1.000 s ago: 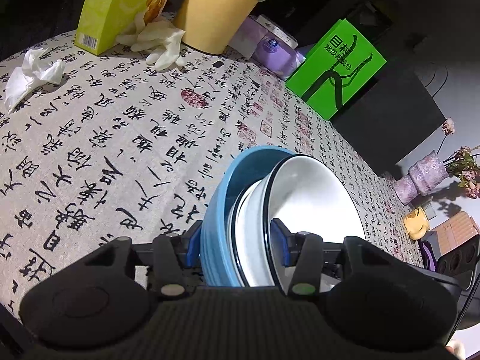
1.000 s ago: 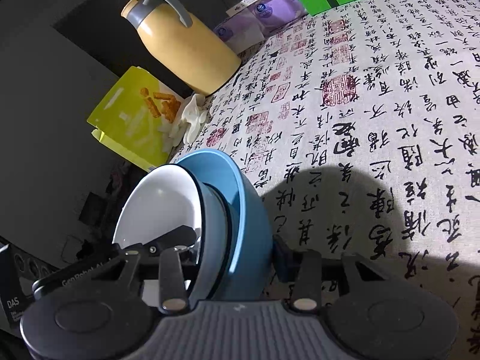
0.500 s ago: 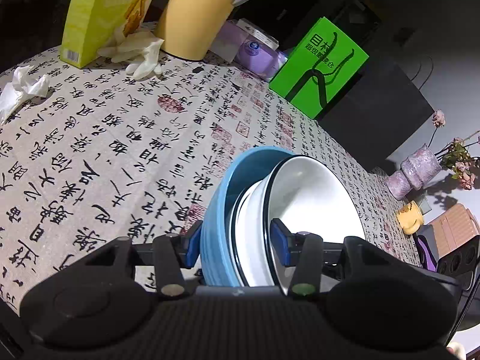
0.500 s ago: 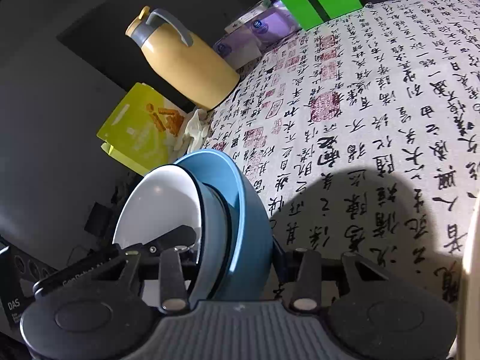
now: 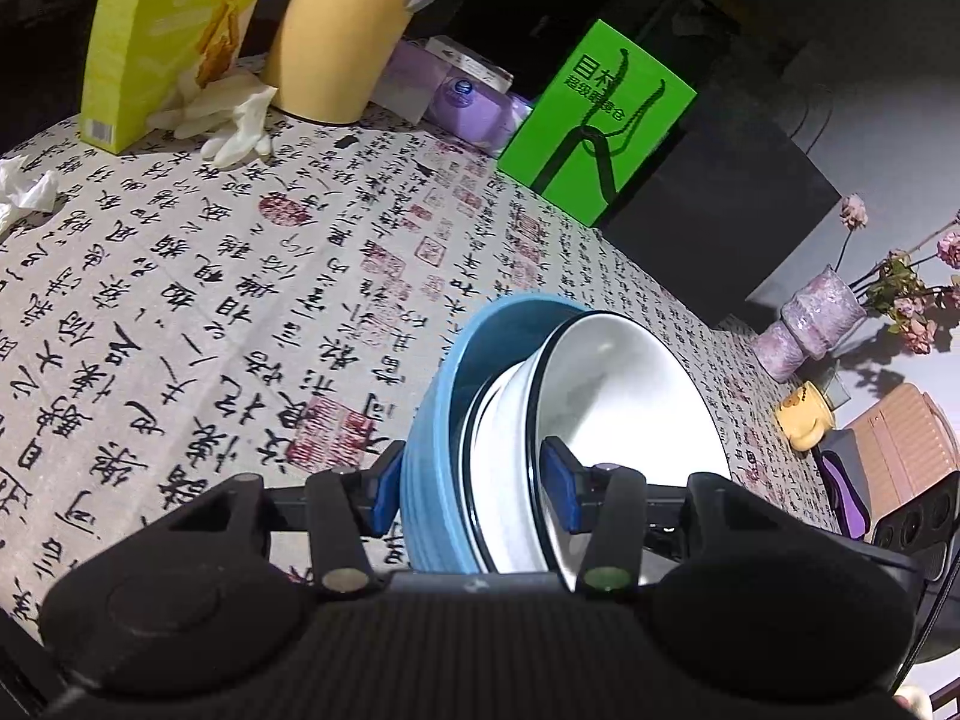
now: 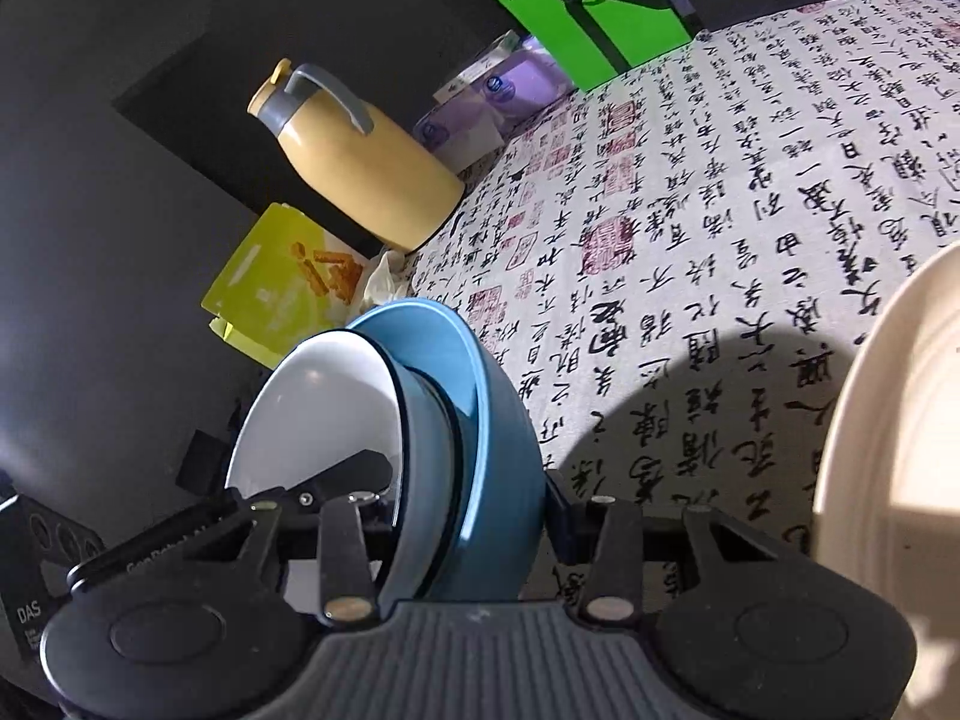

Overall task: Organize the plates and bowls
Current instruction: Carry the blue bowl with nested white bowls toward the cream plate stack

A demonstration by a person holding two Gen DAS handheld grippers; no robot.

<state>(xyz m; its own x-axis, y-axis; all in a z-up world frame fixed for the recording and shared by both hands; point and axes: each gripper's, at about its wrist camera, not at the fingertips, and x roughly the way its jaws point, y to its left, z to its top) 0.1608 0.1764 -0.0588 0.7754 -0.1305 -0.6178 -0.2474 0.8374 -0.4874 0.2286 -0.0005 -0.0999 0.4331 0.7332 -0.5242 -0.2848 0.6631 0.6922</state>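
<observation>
A stack of nested bowls is held above the table: a blue outer bowl (image 5: pixel 435 420) with white black-rimmed bowls (image 5: pixel 624 402) inside. My left gripper (image 5: pixel 471 483) is shut on one side of the stack's rims. My right gripper (image 6: pixel 462 516) is shut on the opposite side, where the blue bowl (image 6: pixel 498 420) and the white bowl (image 6: pixel 318 396) also show. A cream plate (image 6: pixel 888 420) sits on the table at the right edge of the right wrist view.
The table carries a calligraphy-print cloth (image 5: pixel 210 300). At its far side stand a yellow jug (image 6: pixel 366 180), a yellow-green snack box (image 5: pixel 162 36), white gloves (image 5: pixel 231 120), purple packs (image 5: pixel 462 102) and a green box (image 5: pixel 600 120). A crumpled tissue (image 5: pixel 24 198) lies left.
Both grippers have carried the bowl stack up and across the table. The cream plate has come into the right wrist view. Both grips are unchanged.
</observation>
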